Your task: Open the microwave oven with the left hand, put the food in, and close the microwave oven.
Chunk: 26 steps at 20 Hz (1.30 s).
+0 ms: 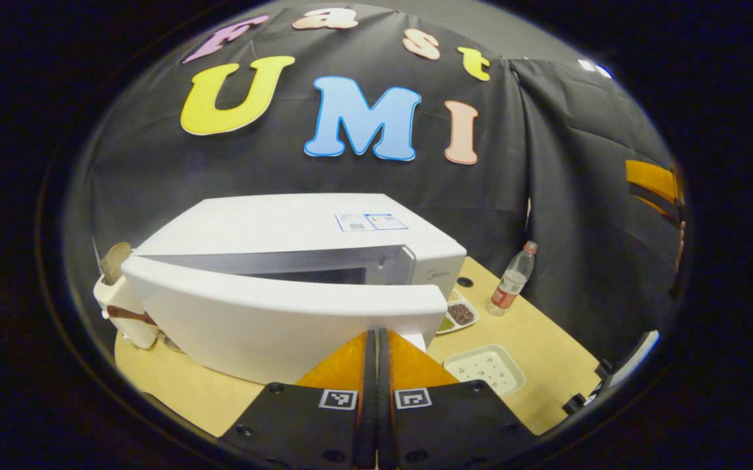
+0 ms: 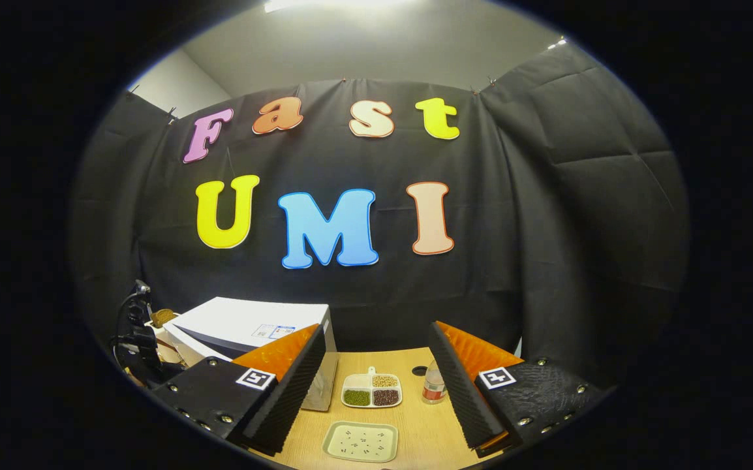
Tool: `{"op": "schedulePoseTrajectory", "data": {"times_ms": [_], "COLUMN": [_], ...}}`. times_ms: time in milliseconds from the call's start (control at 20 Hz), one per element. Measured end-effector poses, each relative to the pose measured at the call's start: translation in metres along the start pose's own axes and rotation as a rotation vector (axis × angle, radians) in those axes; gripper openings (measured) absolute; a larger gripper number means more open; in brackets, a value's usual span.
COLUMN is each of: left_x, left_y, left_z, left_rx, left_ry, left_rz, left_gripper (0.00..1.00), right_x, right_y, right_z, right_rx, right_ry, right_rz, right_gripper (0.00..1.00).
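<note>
In the left gripper view, the left tongs [image 1: 376,339] are sitting pressed fully together, fingers meeting with nothing between them, their tips right at the lower edge of the microwave door [image 1: 272,313]. Whether the tips are actually touching the door cannot be told. The door is standing partly open, swung out toward the camera, with the dark opening of the microwave [image 1: 298,228] showing behind its top edge. The microwave is standing on the wooden surface [image 1: 539,365].

To the right of the door, a divided dish of beans and grains [image 1: 460,313] is lying just beside the microwave's front corner, and a pale tray with small dark specks [image 1: 486,369] is lying nearer the camera. A clear bottle with a red label [image 1: 512,282] is standing upright farther right, near the black cloth wall.

In the right gripper view, the right tongs [image 2: 376,385] are hovering above the surface [image 2: 415,431] spread wide apart, holding nothing. Between the fingers, the divided dish [image 2: 371,390] is lying in front of the tray [image 2: 360,441], with the bottle [image 2: 434,385] just to its right. The microwave [image 2: 252,323] is sitting at the left, partly hidden behind the left finger.
</note>
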<state>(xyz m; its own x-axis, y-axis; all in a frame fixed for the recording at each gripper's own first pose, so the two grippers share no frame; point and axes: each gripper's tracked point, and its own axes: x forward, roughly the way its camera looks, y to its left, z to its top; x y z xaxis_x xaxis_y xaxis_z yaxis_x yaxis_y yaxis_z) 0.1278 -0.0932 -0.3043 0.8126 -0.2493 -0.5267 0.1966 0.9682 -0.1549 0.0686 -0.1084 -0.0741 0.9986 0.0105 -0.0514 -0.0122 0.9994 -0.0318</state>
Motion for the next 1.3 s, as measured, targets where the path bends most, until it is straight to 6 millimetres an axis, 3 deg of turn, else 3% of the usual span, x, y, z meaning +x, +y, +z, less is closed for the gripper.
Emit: {"op": "schedulePoseTrajectory", "data": {"times_ms": [200,500,900,1050,1100,1150,1300], "left_x": [0.019,0.042,0.048,0.052,0.056,0.055,0.055], "left_y": [0.010,0.012,0.009,0.009,0.018,0.012,0.018], "left_z": [0.014,0.025,0.016,0.019,0.023,0.018,0.019], "left_rx": [-0.099,-0.101,-0.064,-0.077,-0.075,-0.110,-0.048], "left_ry": [-0.027,-0.028,-0.033,-0.043,-0.042,-0.021,-0.026], "left_rz": [0.023,0.026,0.046,0.051,0.085,0.053,0.076], "left_gripper": [0.08,0.07,0.07,0.07,0.07,0.07,0.07], "right_x": [0.005,0.004,0.005,0.006,0.006,0.006,0.004], "right_y": [0.001,-0.015,-0.030,-0.024,-0.022,-0.020,-0.016], "right_z": [0.001,-0.004,-0.002,-0.002,-0.001,-0.001,-0.001], "right_rx": [0.010,0.041,0.035,0.028,0.025,0.021,0.019], "right_ry": [-0.003,-0.001,0.002,0.001,0.000,-0.001,-0.002], "right_rz": [0.005,-0.054,-0.117,-0.109,-0.104,-0.099,-0.087], "right_gripper": [0.98,0.98,0.98,0.98,0.98,0.98,0.98]}}
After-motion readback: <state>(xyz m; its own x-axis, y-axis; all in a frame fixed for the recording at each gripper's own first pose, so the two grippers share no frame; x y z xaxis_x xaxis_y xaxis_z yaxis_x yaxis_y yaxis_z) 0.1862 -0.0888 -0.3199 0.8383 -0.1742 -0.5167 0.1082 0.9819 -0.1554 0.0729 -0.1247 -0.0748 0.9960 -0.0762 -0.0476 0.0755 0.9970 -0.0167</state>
